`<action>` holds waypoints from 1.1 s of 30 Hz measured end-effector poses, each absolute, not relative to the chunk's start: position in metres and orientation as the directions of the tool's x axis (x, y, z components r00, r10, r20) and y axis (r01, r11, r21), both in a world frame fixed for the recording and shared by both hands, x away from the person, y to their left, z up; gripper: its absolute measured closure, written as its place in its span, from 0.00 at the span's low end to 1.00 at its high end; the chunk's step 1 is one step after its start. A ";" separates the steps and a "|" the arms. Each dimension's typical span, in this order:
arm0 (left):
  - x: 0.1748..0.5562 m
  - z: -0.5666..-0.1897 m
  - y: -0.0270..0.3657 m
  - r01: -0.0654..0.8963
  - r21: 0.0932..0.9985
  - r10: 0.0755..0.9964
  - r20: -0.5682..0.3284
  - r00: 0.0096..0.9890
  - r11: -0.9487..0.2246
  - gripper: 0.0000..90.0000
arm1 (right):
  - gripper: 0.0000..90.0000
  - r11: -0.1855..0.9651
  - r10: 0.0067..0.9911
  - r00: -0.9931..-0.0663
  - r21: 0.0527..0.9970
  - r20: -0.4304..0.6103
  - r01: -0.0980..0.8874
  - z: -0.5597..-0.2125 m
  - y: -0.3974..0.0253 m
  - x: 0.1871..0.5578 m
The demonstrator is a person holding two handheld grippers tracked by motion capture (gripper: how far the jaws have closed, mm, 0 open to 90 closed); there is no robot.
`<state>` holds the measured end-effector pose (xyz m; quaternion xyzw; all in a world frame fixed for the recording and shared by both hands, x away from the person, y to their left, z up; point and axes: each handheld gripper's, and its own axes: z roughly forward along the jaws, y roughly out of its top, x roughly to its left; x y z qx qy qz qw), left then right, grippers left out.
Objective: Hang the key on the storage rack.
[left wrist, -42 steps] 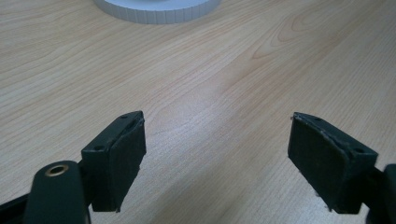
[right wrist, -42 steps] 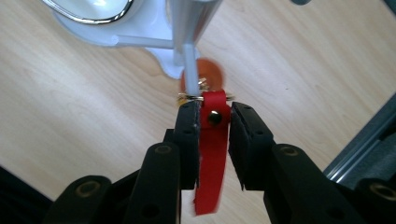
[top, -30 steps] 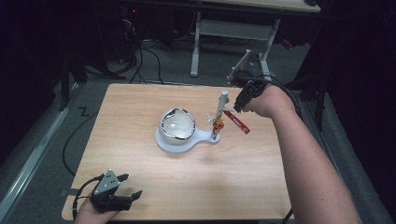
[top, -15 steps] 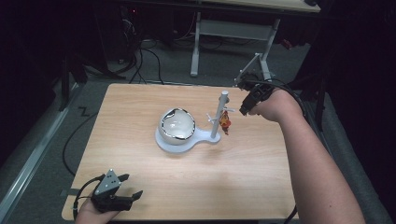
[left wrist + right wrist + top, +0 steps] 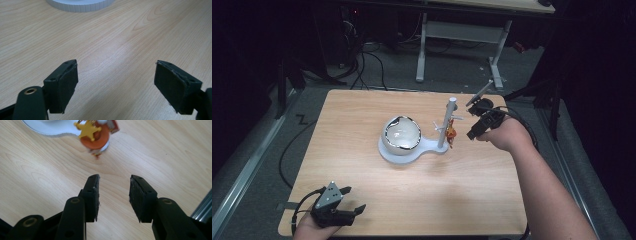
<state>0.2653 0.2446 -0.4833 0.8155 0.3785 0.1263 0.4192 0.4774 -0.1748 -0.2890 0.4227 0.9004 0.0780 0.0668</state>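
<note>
Right gripper point(image 5: 476, 120) sits just right of the stand point(image 5: 412, 150), jaws parted a little, nothing between them. In the right gripper view the gripper point(image 5: 113, 195) points at the keychain point(image 5: 95, 133): gold star on an orange disc, with a red tag corner behind it. The keychain lies straight ahead of the jaw tips, slightly left of the gap, near but not touching. It hangs off a peg on the stand's post point(image 5: 446, 122), on the side facing this gripper; in the high view the keychain point(image 5: 451, 133) is low on the post, just above the stand base. It hangs down along the post, so its long axis looks roughly vertical; blurred, can't tell the exact tilt.

Left gripper point(image 5: 337, 207) is at the near left table point(image 5: 362, 105) corner, well apart from the stand, jaws wide open and empty. In the left gripper view the gripper point(image 5: 115, 85) faces bare wood, with the stand's white base edge point(image 5: 80, 4) far ahead.

Bowl point(image 5: 402, 134) sits on the stand base left of the post, away from both grippers.

Judgement: right hand is clearly the nearer one to the keychain. Any grab needs a short push forward and a bit left, with the jaws wider than now to clear the disc. Risk: bumping the post, or the charm swinging.
</note>
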 end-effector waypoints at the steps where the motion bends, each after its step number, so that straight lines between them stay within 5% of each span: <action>1: 0.265 -0.484 0.245 0.512 0.778 0.723 -0.111 0.682 -0.363 0.22 | 0.65 0.626 0.774 -0.631 0.215 -0.053 0.750 -0.301 -0.178 0.471; 21: 0.266 -0.486 0.244 0.520 0.771 0.725 -0.113 0.679 -0.367 0.22 | 0.57 0.481 0.850 -0.525 0.466 -0.041 0.742 -0.394 -0.222 0.400; 33: 0.268 -0.487 0.243 0.519 0.772 0.722 -0.115 0.682 -0.367 0.22 | 0.47 0.395 0.866 -0.497 0.682 -0.053 0.616 -0.456 -0.227 0.325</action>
